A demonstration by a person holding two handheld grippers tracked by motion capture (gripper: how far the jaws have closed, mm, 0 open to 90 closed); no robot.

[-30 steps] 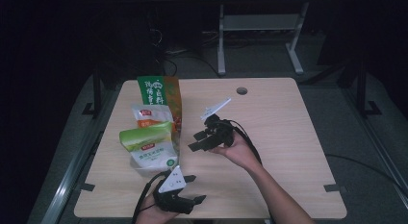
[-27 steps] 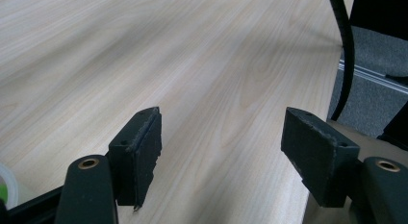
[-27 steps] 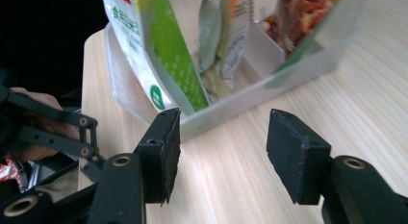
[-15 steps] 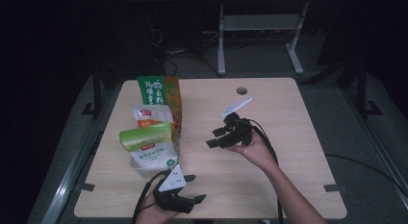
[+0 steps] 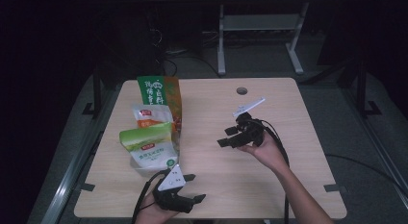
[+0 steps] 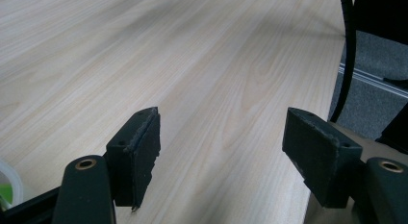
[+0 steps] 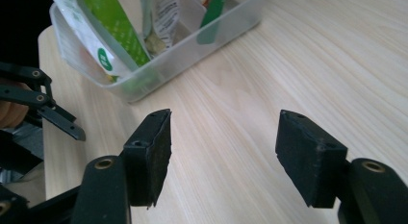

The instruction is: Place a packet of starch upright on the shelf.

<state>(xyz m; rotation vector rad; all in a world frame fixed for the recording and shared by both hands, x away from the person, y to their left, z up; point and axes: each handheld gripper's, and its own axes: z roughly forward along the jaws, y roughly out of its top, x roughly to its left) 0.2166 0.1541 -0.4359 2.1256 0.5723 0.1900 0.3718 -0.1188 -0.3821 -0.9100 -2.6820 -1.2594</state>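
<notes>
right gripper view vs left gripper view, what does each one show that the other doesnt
The right gripper view alone shows the clear plastic bin holding the snack pouches, plus the left claw at its left edge. The left gripper view alone shows a black cable hanging past the table's edge and grey floor beyond. Both share the pale wooden table seen between open, empty jaws.

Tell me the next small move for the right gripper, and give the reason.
Probably draw the right gripper a little farther from the clear bin and rest. Its jaws have just been opening and nothing sits between them, over bare table. The green pouch, the orange pouch and the tall bag already stand in the bin, and no loose packet lies outside it.
</notes>
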